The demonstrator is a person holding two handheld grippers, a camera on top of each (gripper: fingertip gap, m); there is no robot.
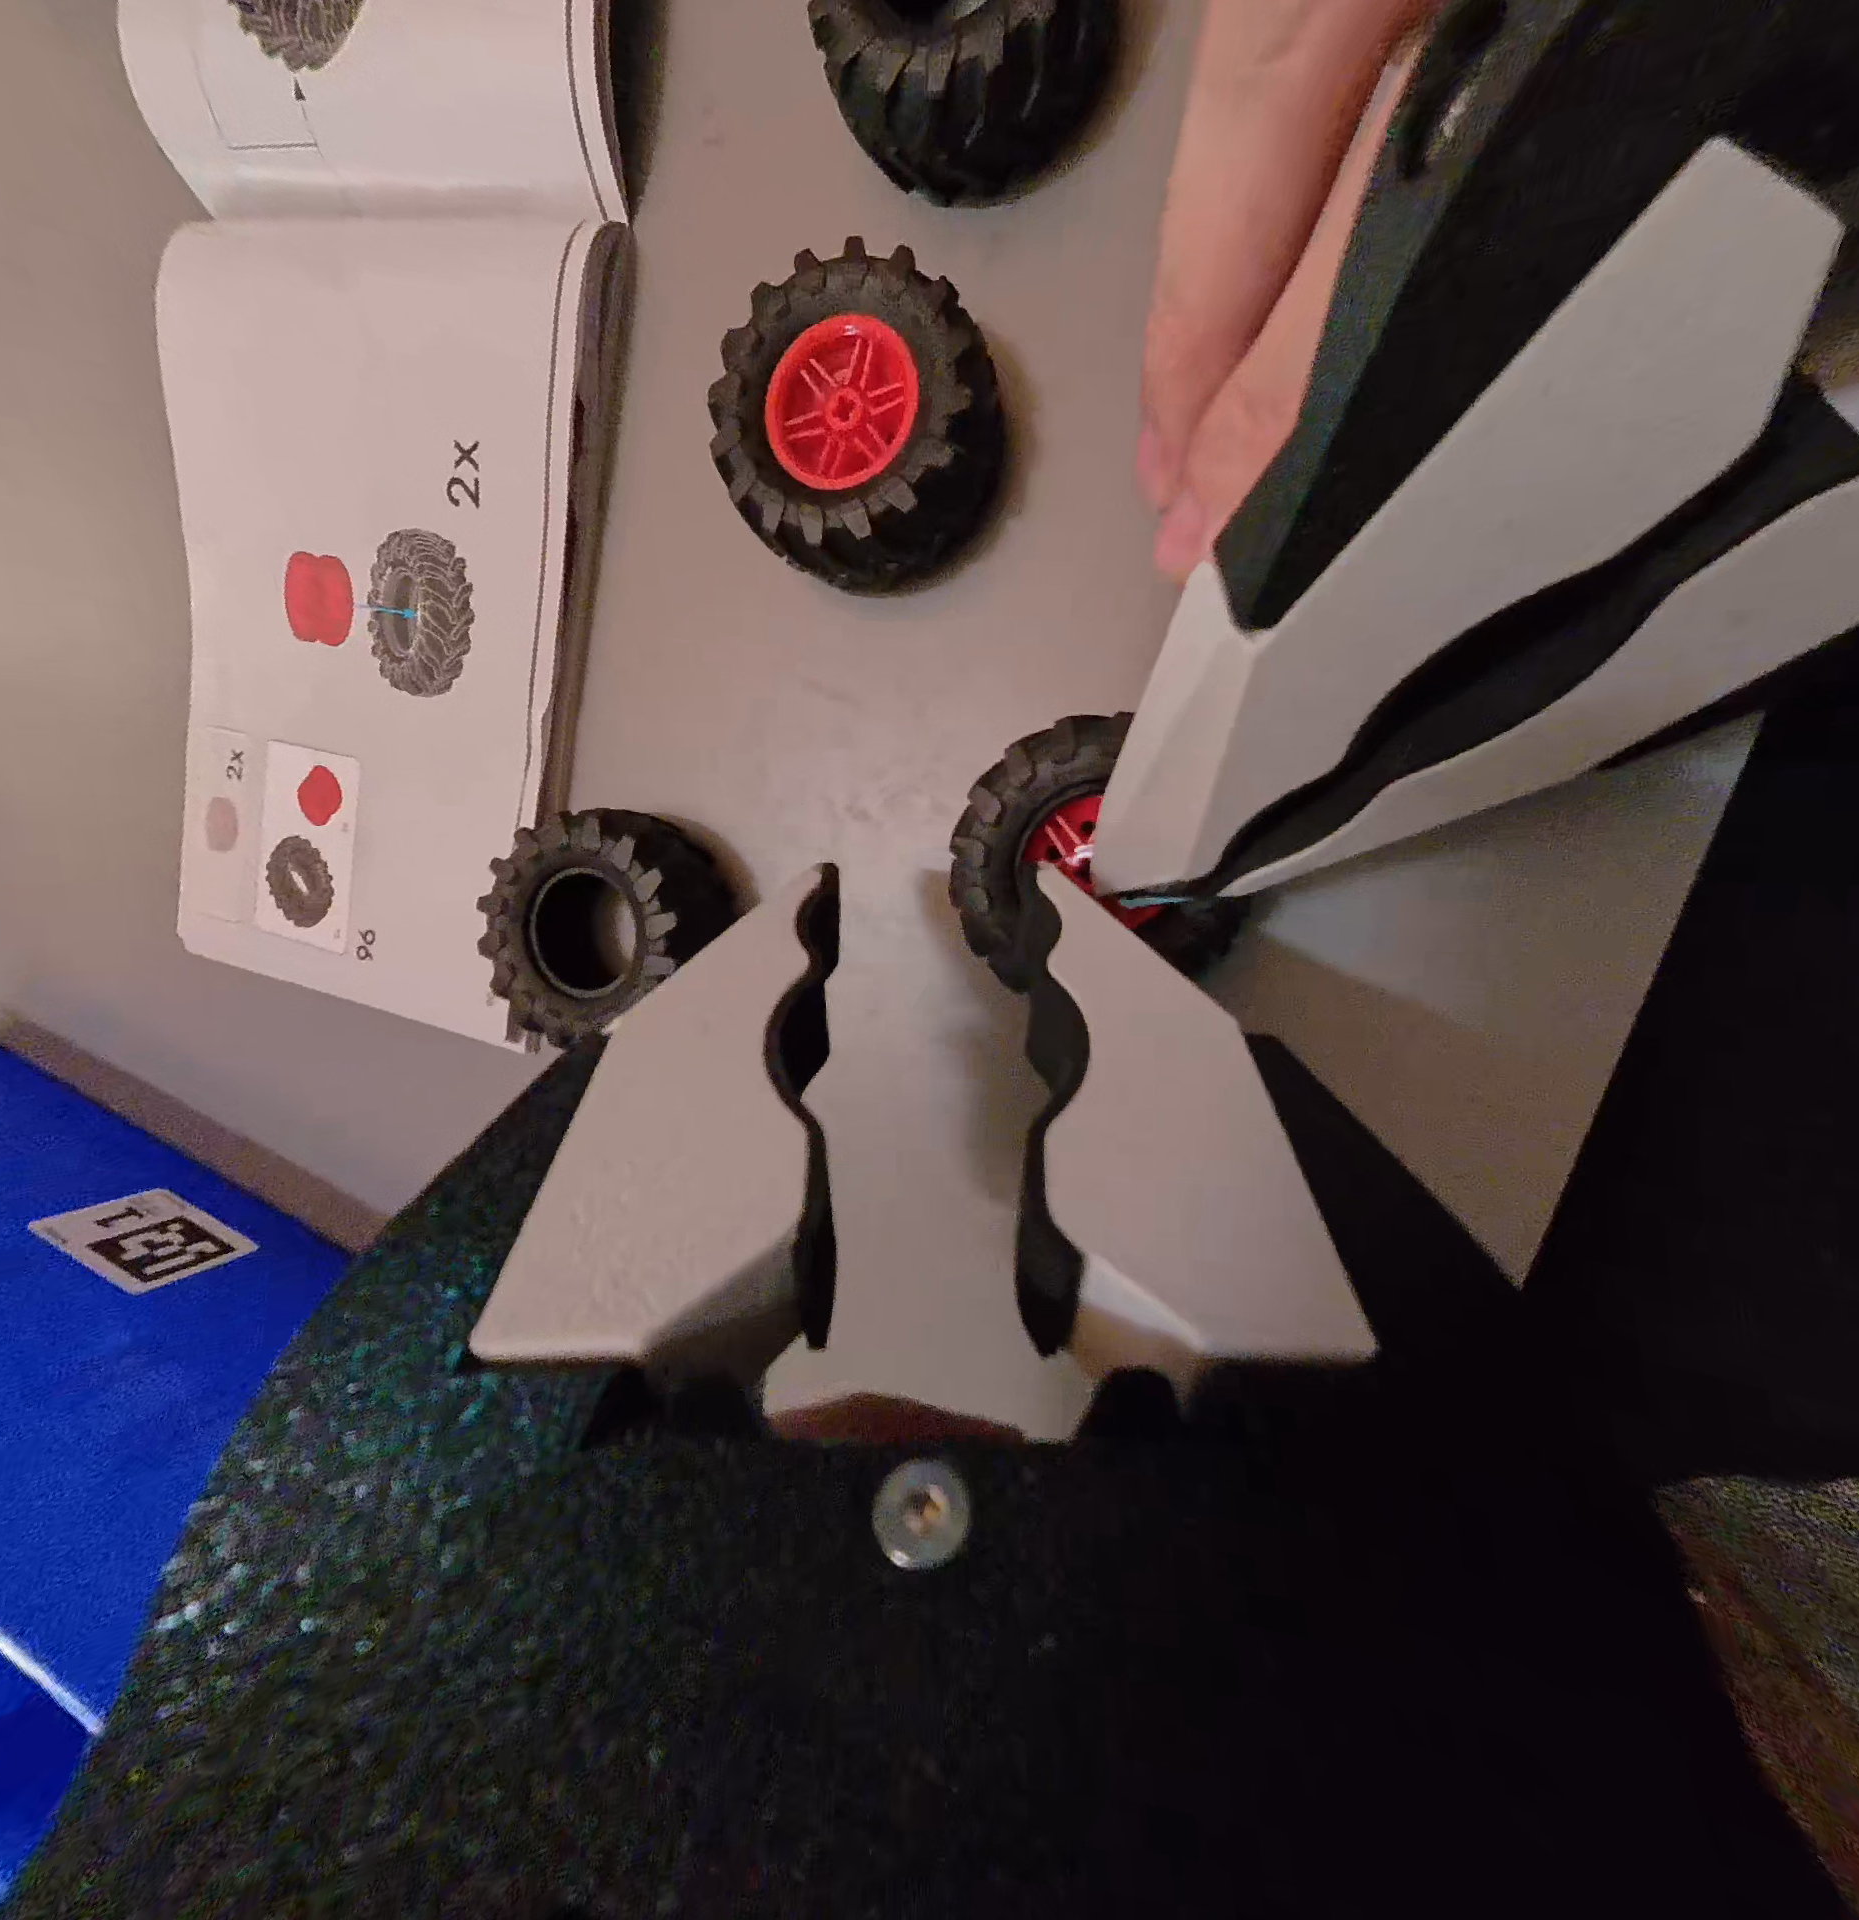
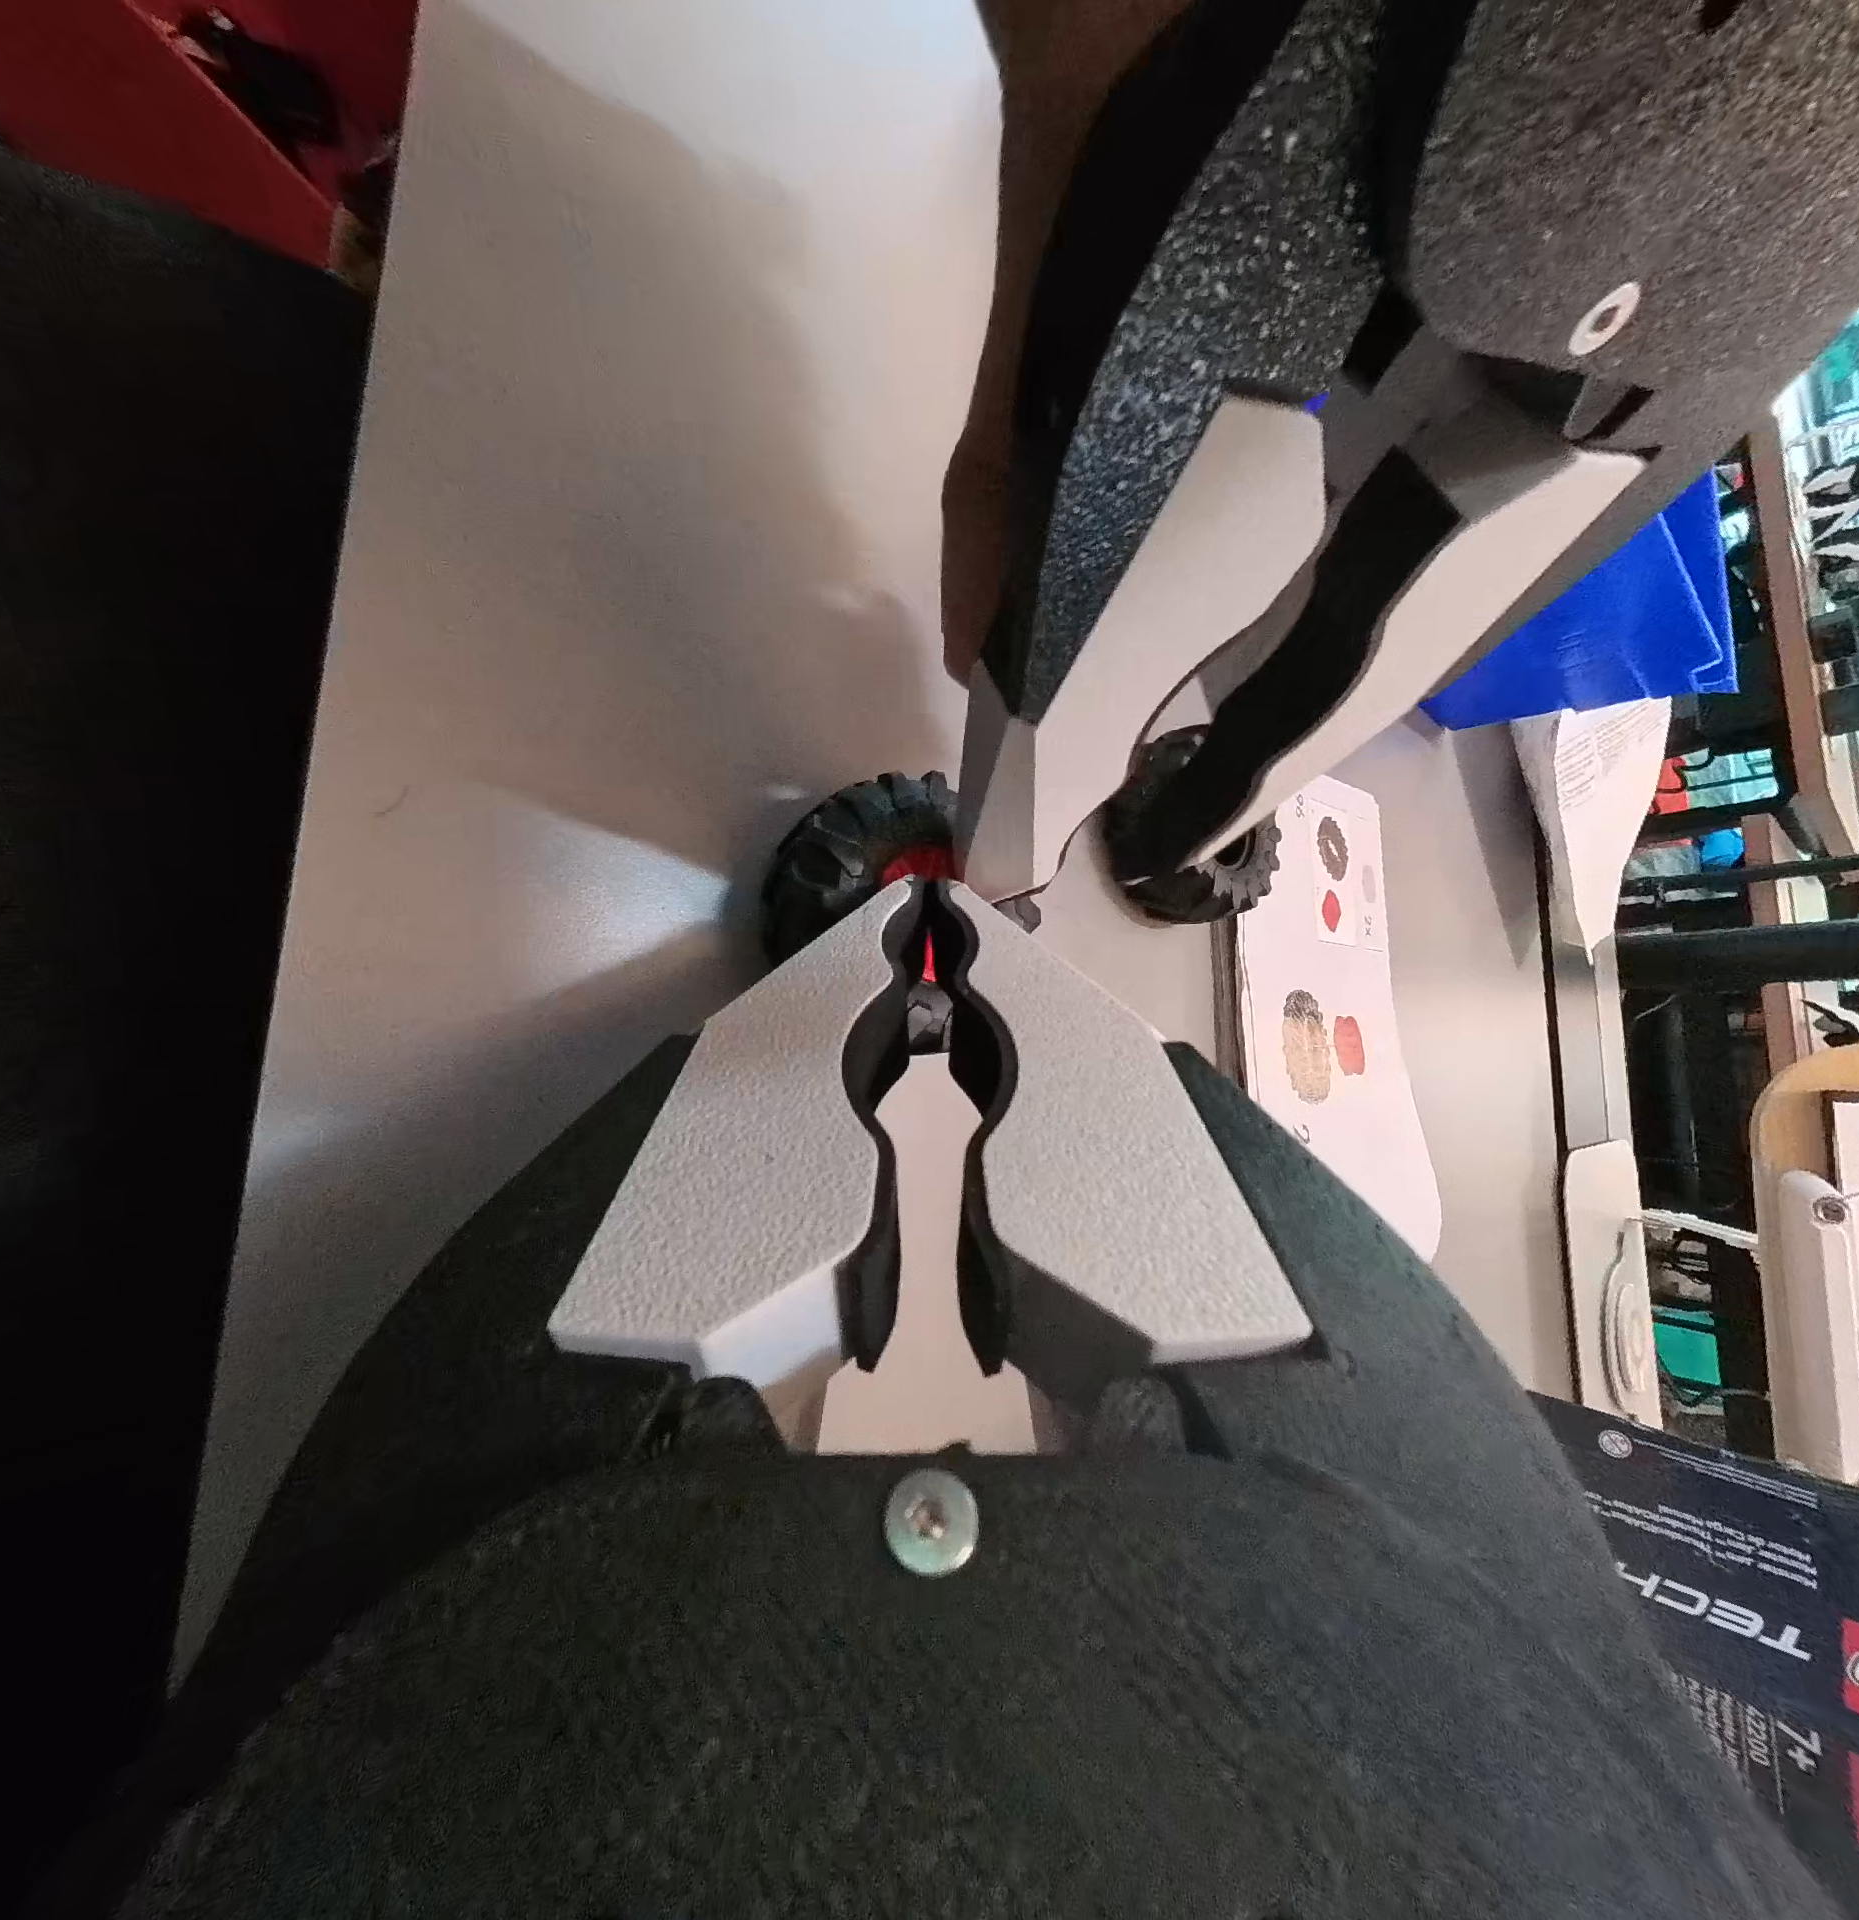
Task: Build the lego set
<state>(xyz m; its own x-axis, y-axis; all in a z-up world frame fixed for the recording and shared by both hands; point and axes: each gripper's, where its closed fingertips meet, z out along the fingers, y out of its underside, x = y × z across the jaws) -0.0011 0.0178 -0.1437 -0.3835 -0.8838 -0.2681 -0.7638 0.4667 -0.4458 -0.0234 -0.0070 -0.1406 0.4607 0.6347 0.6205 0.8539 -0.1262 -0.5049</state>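
A black tyre with a red rim in it lies on the grey table. My right gripper comes in from the upper right and is shut on the red rim; in the right wrist view the red rim shows between its pads. My left gripper is open and empty, with one fingertip against this tyre. It also shows in the right wrist view. An empty black tyre lies just left of it.
A finished wheel with a red rim and another black tyre lie farther back. An open instruction booklet lies at the left. A blue bin stands off the table edge. A hand holds the right gripper. A dark set box lies at the lower right.
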